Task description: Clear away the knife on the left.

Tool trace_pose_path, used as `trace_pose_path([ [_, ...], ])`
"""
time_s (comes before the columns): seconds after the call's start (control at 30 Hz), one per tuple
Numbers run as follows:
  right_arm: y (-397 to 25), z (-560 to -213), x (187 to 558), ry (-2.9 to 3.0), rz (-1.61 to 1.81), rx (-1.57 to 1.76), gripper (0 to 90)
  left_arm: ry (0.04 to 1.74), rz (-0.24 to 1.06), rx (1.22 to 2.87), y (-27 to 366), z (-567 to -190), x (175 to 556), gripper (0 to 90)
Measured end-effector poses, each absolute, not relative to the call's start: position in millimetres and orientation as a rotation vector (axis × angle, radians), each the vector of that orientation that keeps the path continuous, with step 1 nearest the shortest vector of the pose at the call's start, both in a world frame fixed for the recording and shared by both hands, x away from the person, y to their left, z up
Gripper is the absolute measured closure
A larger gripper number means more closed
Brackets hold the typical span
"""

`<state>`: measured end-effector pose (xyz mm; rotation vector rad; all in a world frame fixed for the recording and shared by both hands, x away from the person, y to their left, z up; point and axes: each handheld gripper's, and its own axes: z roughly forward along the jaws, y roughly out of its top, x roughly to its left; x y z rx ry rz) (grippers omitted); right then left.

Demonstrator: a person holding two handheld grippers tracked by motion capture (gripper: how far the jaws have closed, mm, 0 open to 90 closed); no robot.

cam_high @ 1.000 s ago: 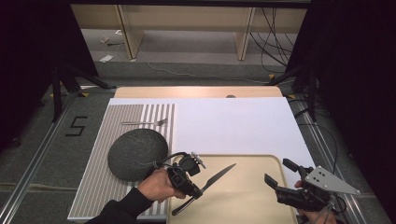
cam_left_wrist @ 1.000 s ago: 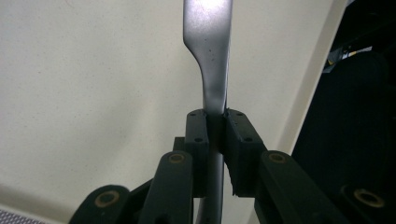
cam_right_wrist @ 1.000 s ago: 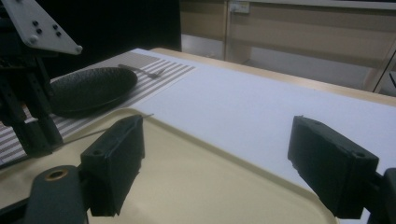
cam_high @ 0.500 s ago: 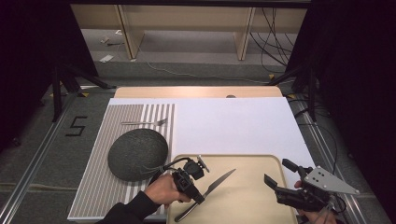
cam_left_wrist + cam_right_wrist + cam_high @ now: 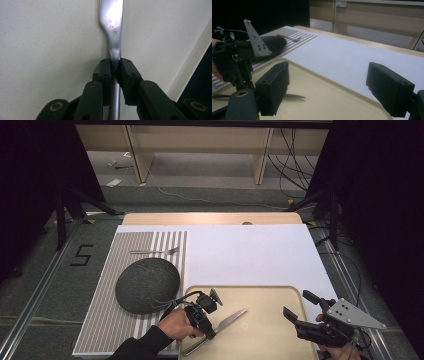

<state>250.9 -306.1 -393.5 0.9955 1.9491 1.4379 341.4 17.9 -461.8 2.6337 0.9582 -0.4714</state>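
Fingers point(image 5: 105, 72) of the left gripper point(image 5: 202, 317) remain clamped on the knife point(image 5: 220, 330), now shifted right and lowered to the tray point(image 5: 295, 292); release follows. Right gripper point(image 5: 295, 317) fully open, empty.

the flat silver table knife point(image 5: 111, 27) runs off the top edge of the left gripper view, its tip cut off, and its handle slips out of sight between the black jaws of the left gripper point(image 5: 115, 68). from above, the person's hand point(image 5: 178, 326) covers part of that handle. the right gripper point(image 5: 303, 315) sits at the bottom edge – the hand holding it is cropped. the small silver fork point(image 5: 155, 251) is too small to make out its tines.
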Motion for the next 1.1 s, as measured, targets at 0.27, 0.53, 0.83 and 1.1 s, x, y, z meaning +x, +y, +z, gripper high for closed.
trace_pose_path([
  [0.27, -306, -394, 252, 1.953, 1.433, 1.0, 19.6, 0.85, -0.42, 2.635, 17, -460, 336, 70.1],
  [0.53, -306, -393, 251, 1.956, 1.432, 0.995, 19.6, 0.669, -0.236, 2.554, 13, -444, 328, 49.9],
  [0.83, -305, -393, 251, 1.955, 1.429, 0.993, 19.6, 0.622, -0.171, 2.467, 13, -435, 328, 35.8],
  [1.1, -306, -393, 251, 1.954, 1.432, 0.992, 19.6, 0.548, -0.122, 2.445, 0, -435, 324, 28.5],
])
